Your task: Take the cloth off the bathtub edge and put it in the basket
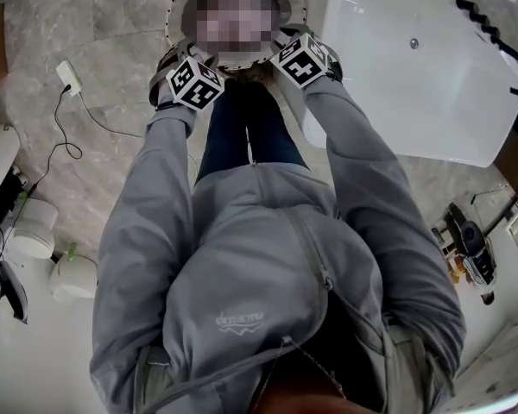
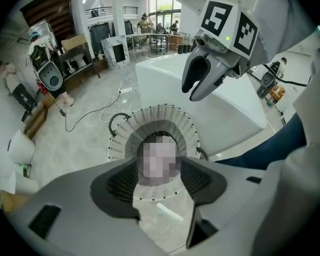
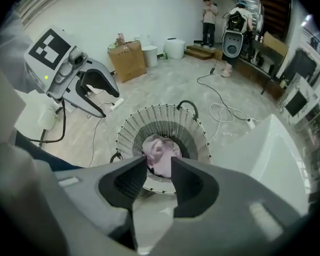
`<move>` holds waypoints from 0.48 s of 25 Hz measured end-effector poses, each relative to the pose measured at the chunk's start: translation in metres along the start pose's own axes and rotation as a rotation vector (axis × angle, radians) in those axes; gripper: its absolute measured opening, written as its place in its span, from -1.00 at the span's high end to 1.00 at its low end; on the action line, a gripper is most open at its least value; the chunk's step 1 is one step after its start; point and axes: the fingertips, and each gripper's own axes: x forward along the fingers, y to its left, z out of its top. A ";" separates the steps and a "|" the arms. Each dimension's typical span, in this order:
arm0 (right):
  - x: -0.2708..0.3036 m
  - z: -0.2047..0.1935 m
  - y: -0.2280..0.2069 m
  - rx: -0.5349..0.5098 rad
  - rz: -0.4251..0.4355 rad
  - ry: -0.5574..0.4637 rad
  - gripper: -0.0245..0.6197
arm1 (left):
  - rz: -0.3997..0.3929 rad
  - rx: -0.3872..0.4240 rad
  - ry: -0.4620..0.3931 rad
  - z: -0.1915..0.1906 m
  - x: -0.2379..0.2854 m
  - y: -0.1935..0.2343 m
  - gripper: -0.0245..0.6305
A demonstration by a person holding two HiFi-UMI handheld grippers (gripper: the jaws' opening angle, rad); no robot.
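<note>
A pale pink cloth [image 3: 161, 149] lies crumpled inside a round white wire basket [image 3: 132, 128] at frame centre, just beside a white bathtub [image 3: 280, 153] at lower right. The left gripper [image 2: 159, 159] and right gripper [image 3: 159, 159] hover above the basket, jaws apart and empty. A cable [image 3: 224, 111] loops on the floor beyond.

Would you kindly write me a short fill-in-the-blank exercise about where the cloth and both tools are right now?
The pinkish cloth lies inside the ___. That container stands on the floor beside the white ___. The left tool and the right tool both hover above it with jaws ___, gripping nothing.
Missing words: basket; bathtub; open.
</note>
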 end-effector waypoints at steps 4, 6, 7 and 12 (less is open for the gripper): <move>0.000 0.005 0.007 -0.006 0.013 -0.016 0.46 | 0.017 0.005 -0.019 0.008 -0.003 0.004 0.23; -0.003 0.008 0.008 0.003 0.004 -0.024 0.44 | 0.019 0.002 -0.032 0.013 -0.008 0.006 0.23; -0.005 0.009 0.008 0.011 -0.001 -0.026 0.44 | 0.017 0.001 -0.037 0.016 -0.010 0.005 0.23; -0.019 0.014 0.013 0.019 -0.004 -0.059 0.44 | 0.033 0.004 -0.076 0.030 -0.024 0.002 0.23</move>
